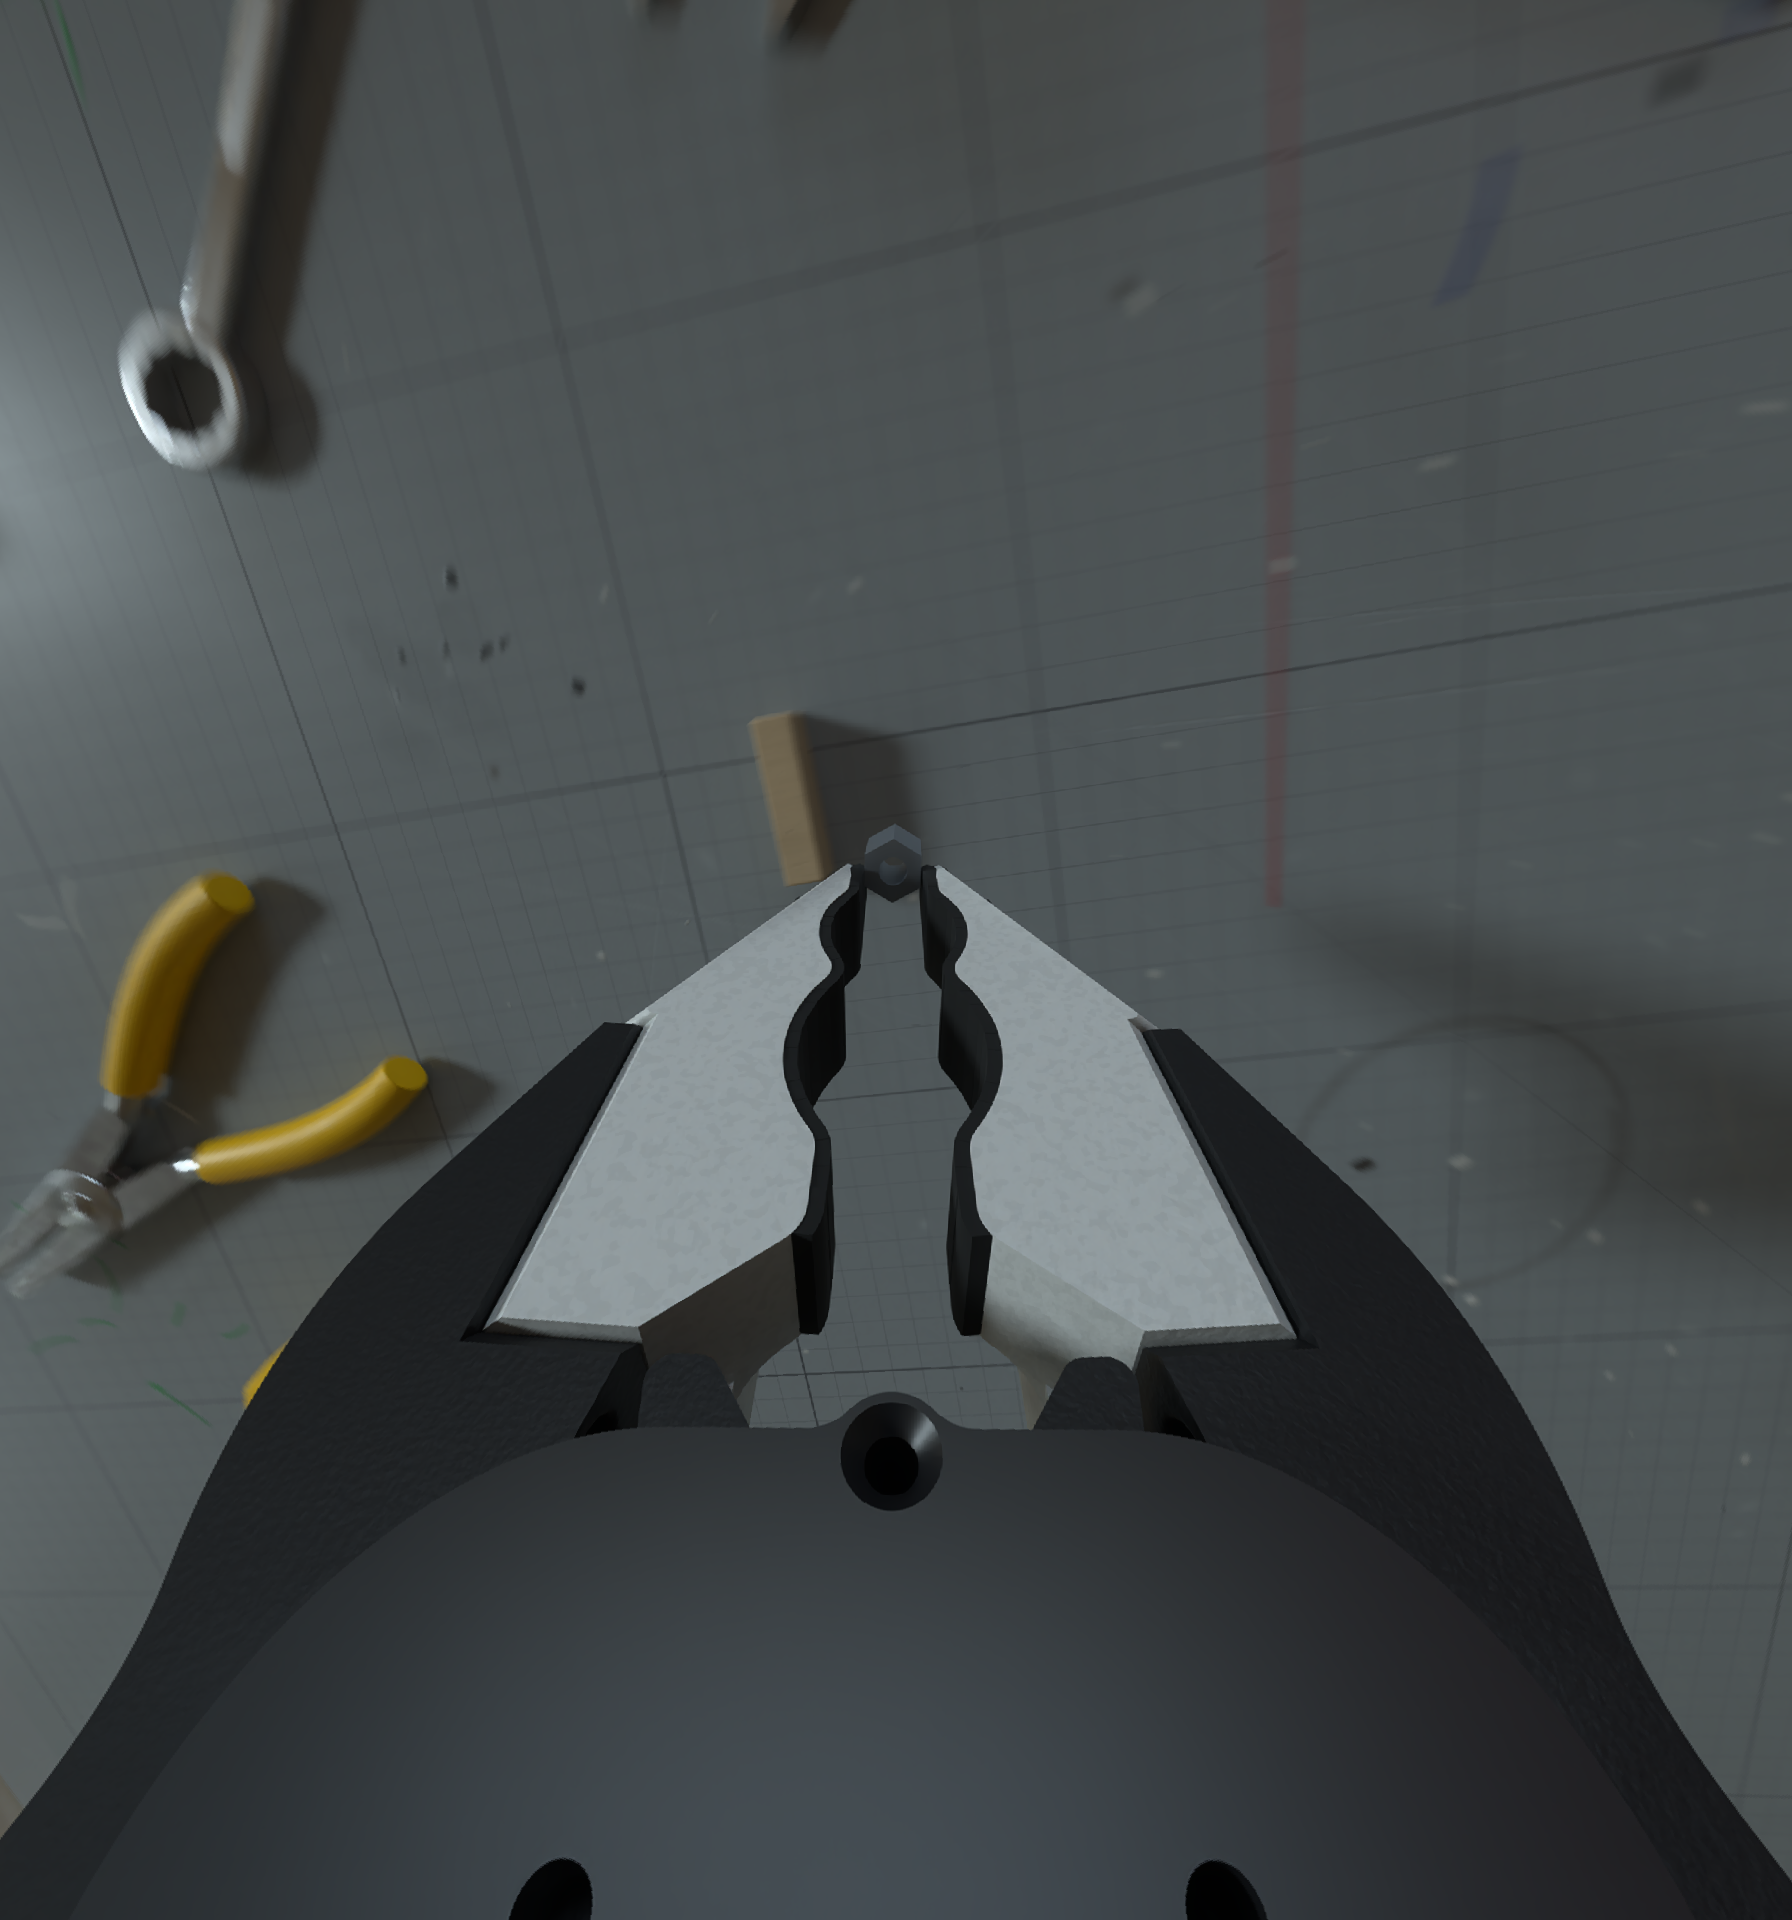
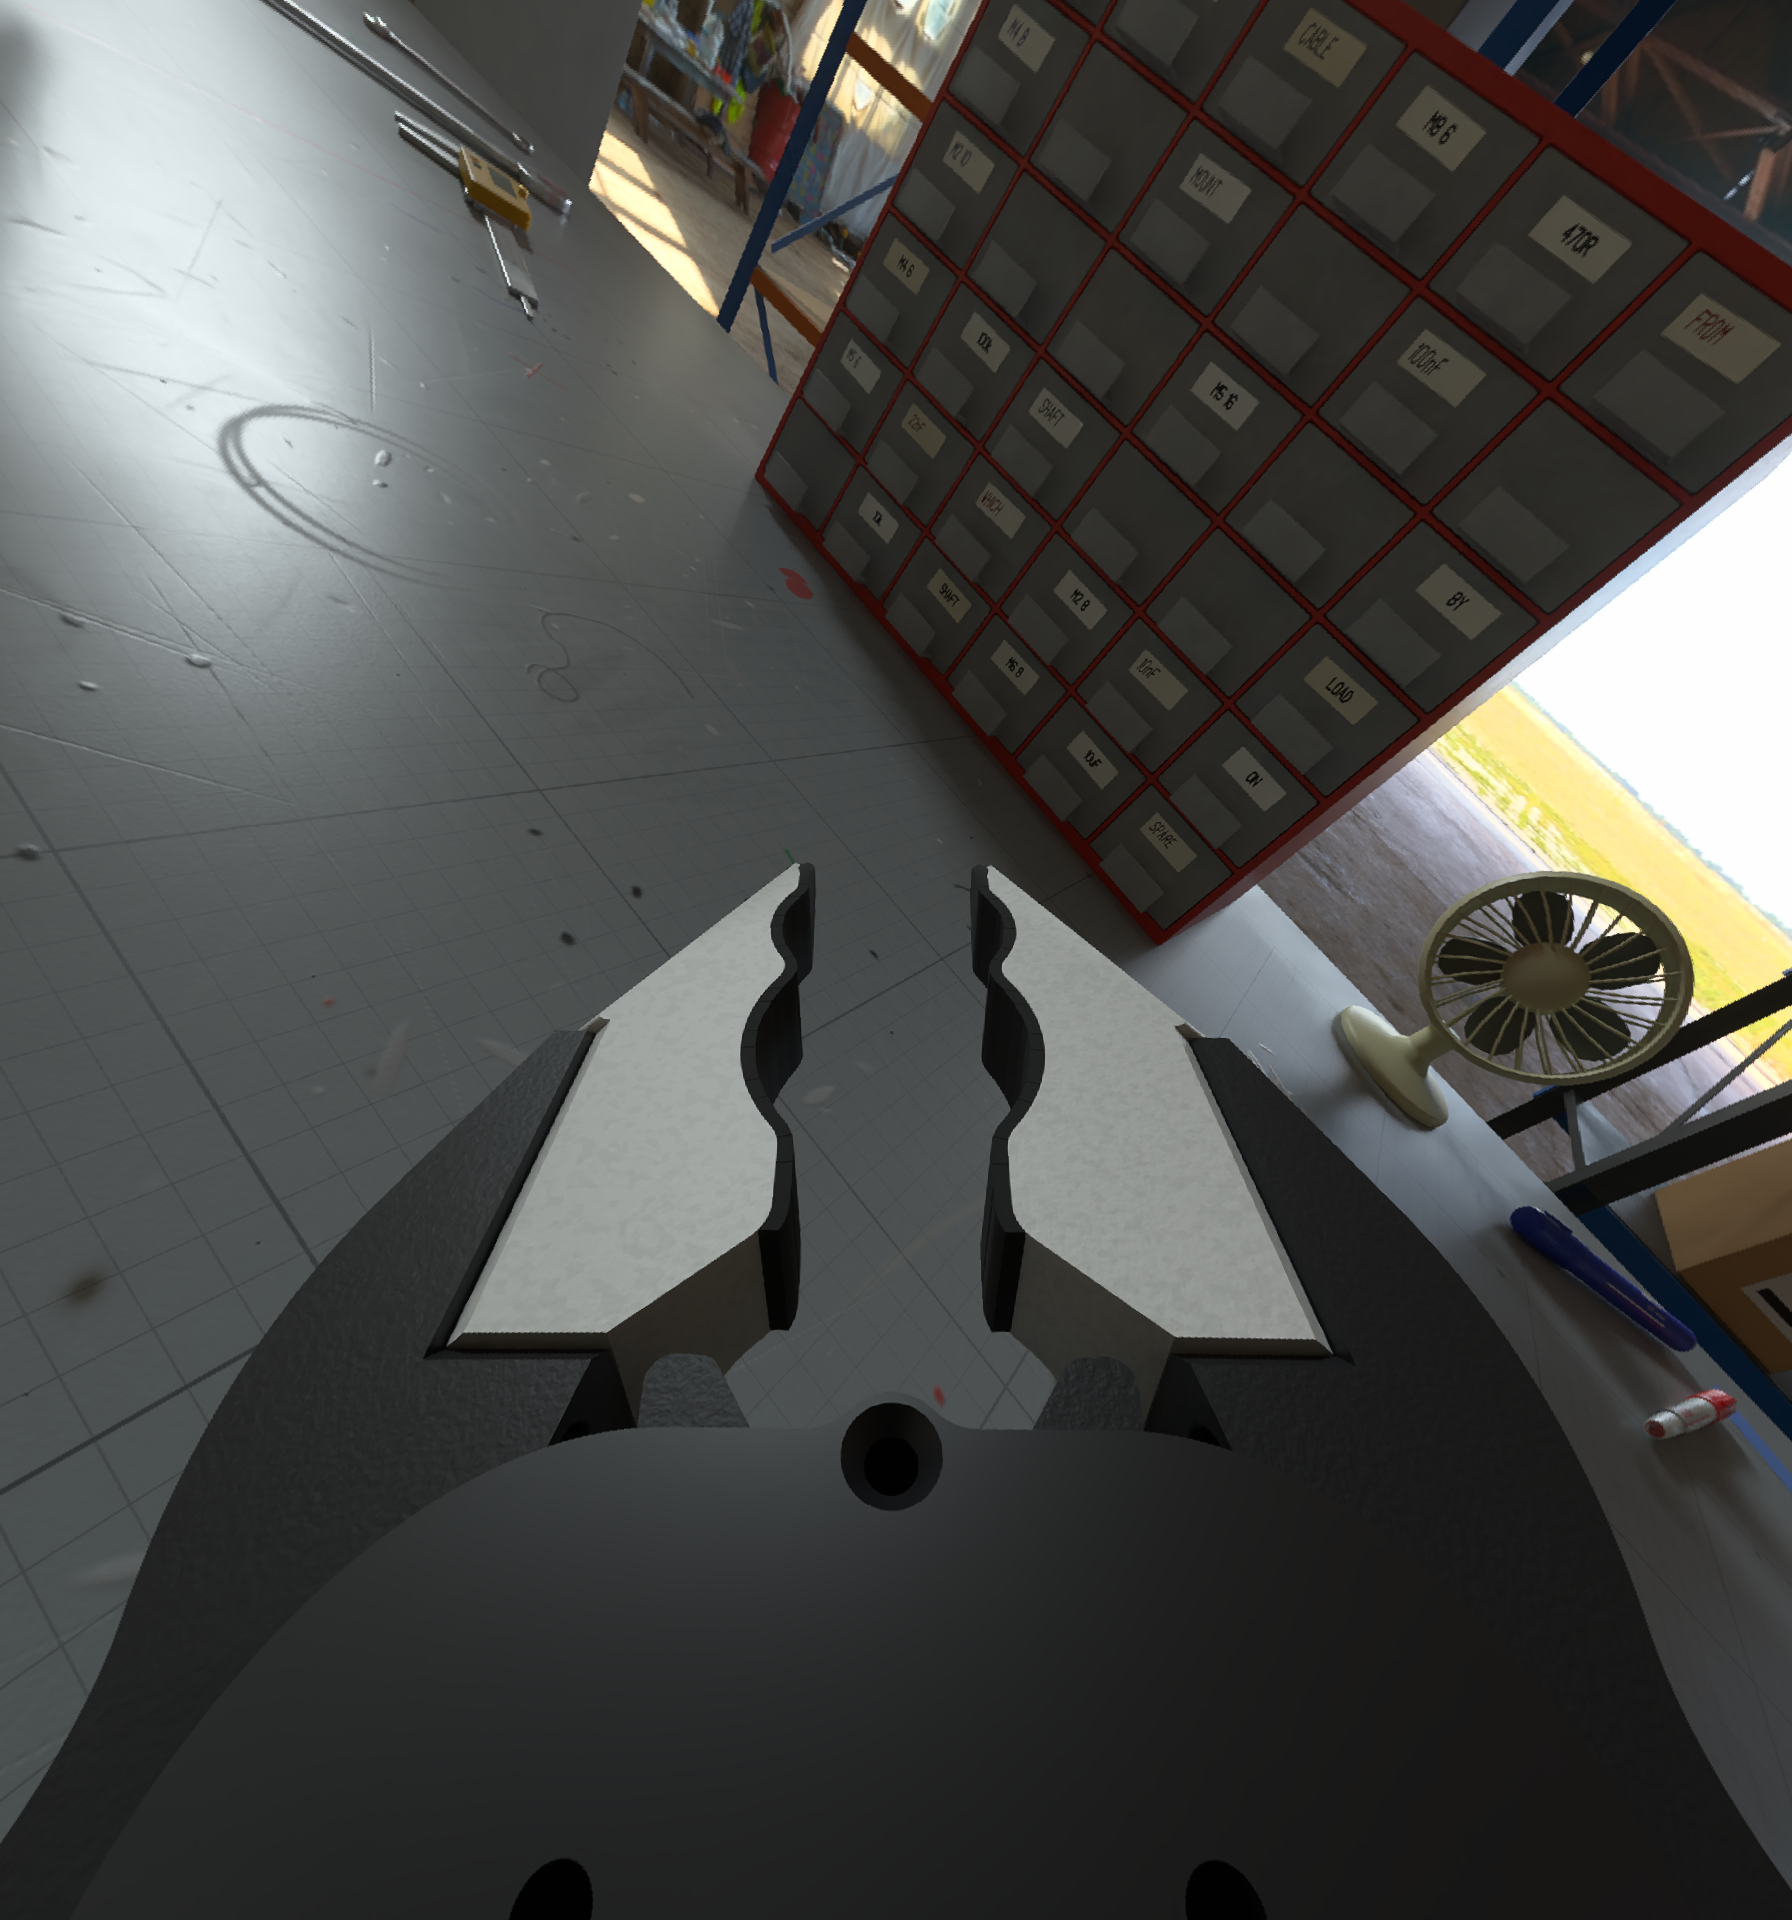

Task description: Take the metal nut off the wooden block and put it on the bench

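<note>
Left tool (image 1: 890, 871) pinches the hex nut (image 1: 889, 858) at its tips, the wooden block (image 1: 792, 798) at 11 o'clock on the counter (image 1: 1079, 623); right tool (image 2: 892, 883) gapes empty.

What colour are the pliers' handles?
Yellow. The pliers show best in the left wrist view.
</note>
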